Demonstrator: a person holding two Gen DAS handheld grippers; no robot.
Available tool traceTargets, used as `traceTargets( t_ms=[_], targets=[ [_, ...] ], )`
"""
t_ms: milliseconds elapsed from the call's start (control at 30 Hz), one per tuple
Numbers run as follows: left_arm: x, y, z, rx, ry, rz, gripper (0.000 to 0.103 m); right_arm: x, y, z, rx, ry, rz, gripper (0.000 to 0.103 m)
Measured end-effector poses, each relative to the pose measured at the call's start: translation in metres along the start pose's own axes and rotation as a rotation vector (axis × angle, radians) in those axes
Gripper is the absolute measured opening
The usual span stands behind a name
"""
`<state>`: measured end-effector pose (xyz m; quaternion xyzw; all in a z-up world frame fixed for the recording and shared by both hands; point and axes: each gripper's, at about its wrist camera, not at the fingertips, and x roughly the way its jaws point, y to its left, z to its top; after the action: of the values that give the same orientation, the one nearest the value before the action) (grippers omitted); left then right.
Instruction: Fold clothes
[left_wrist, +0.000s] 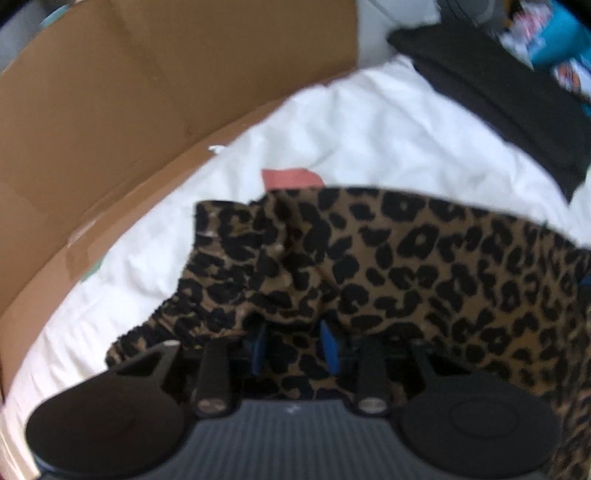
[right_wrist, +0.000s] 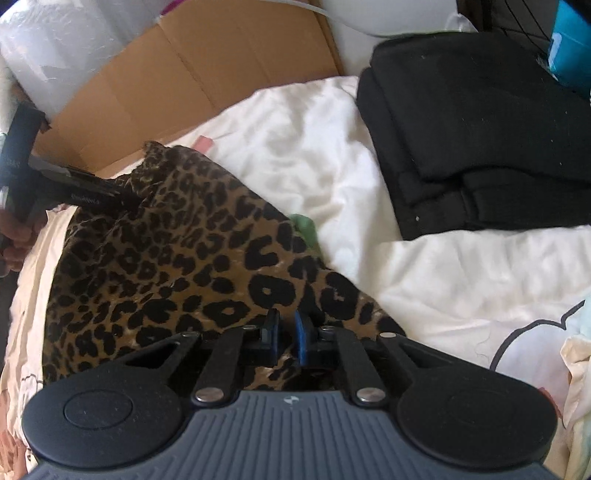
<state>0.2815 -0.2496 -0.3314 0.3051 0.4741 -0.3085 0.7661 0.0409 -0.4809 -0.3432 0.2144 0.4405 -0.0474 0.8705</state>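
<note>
A leopard-print garment (left_wrist: 424, 266) lies stretched over a white bedsheet (left_wrist: 369, 122). My left gripper (left_wrist: 295, 345) has its blue-padded fingers under a bunched edge of the garment, with cloth between them. In the right wrist view the same garment (right_wrist: 177, 266) spreads to the left, and my right gripper (right_wrist: 287, 332) is shut on its near edge. The left gripper (right_wrist: 125, 197) shows there at the far left, its tip pinching the garment's far corner.
A flattened cardboard box (left_wrist: 129, 92) stands along the left side of the bed. A stack of folded black clothes (right_wrist: 480, 129) lies at the back right. A pink scrap (left_wrist: 291, 179) and a green cloth (right_wrist: 306, 229) peek out beside the garment.
</note>
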Motion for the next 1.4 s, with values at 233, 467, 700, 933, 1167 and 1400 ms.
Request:
traceTargets(
  t_ms=[233, 467, 700, 933, 1167, 1400],
  targets=[
    [-0.005, 0.005, 0.001, -0.054, 0.006, -0.011, 0.034, -0.007, -0.011, 0.004, 0.034, -0.003, -0.057, 0.004],
    [-0.080, 0.029, -0.015, -0.108, -0.107, -0.032, 0.035, -0.020, -0.017, -0.002, 0.120, -0.032, -0.089, 0.007],
    [-0.122, 0.026, -0.055, -0.101, -0.141, -0.062, 0.035, -0.034, 0.010, -0.007, 0.136, -0.081, -0.002, 0.006],
    [-0.100, -0.010, -0.097, -0.090, -0.152, -0.129, 0.035, -0.021, 0.044, -0.024, 0.043, -0.027, 0.054, 0.007],
    [-0.059, -0.013, -0.111, -0.109, -0.050, -0.130, 0.040, -0.006, 0.034, -0.037, 0.078, 0.030, 0.036, 0.011],
    [-0.071, -0.010, -0.090, -0.200, 0.011, -0.100, 0.039, -0.007, 0.033, -0.037, 0.119, 0.033, 0.008, 0.011]
  ],
)
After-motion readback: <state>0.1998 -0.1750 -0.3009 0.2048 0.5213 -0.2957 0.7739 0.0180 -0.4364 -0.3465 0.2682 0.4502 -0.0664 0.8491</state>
